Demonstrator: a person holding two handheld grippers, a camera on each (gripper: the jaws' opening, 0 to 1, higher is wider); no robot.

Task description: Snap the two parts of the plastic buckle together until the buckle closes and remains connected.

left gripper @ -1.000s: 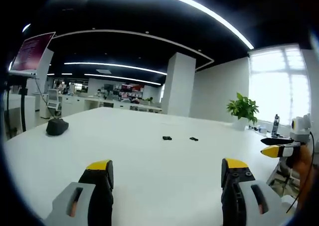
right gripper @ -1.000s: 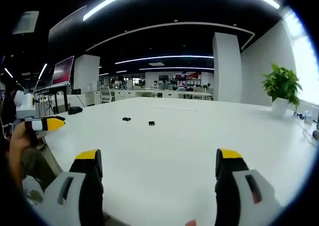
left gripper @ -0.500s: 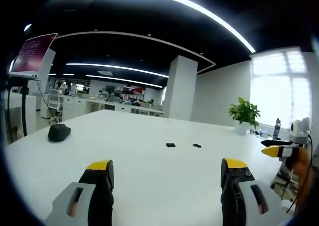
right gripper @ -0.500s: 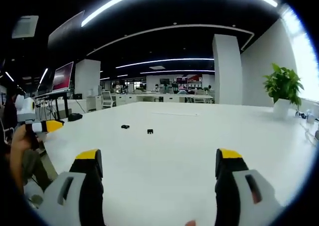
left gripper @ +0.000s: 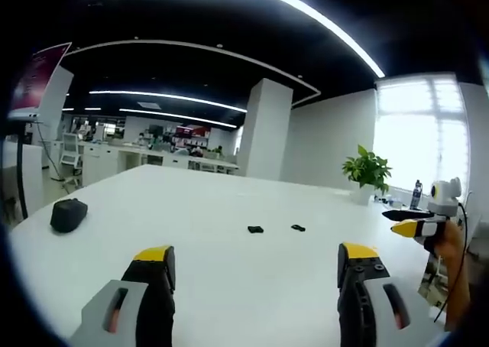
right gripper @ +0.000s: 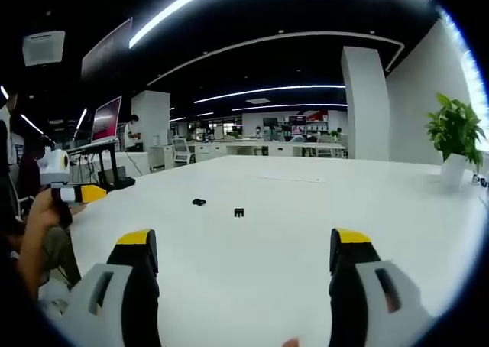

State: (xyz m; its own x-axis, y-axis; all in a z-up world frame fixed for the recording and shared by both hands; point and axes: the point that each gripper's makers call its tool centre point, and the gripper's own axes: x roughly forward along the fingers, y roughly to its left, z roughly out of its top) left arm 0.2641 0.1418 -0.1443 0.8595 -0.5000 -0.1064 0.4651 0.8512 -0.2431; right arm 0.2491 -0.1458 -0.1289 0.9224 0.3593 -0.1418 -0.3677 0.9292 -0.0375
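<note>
Two small black buckle parts lie apart on the white table (left gripper: 214,209). In the left gripper view one part (left gripper: 255,229) is left of the other part (left gripper: 298,228). In the right gripper view the same pair shows as a left part (right gripper: 199,202) and a right part (right gripper: 239,212). My left gripper (left gripper: 256,267) is open, well short of them, with nothing between its yellow-tipped jaws. My right gripper (right gripper: 241,251) is open too and just as far back. The right gripper's tip (left gripper: 409,226) shows at the right of the left gripper view, and the left gripper's tip (right gripper: 80,194) at the left of the right gripper view.
A black mouse-like object (left gripper: 67,215) lies on the table's left part. A potted plant (left gripper: 367,171) stands at the far right edge. A monitor on a stand (right gripper: 105,118) and a white pillar (left gripper: 263,129) are beyond the table. A person's hand (right gripper: 38,225) holds the left gripper.
Both cameras shifted slightly; the buckle parts sit a bit lower in both views. The parts themselves have not moved and both grippers stay open.
</note>
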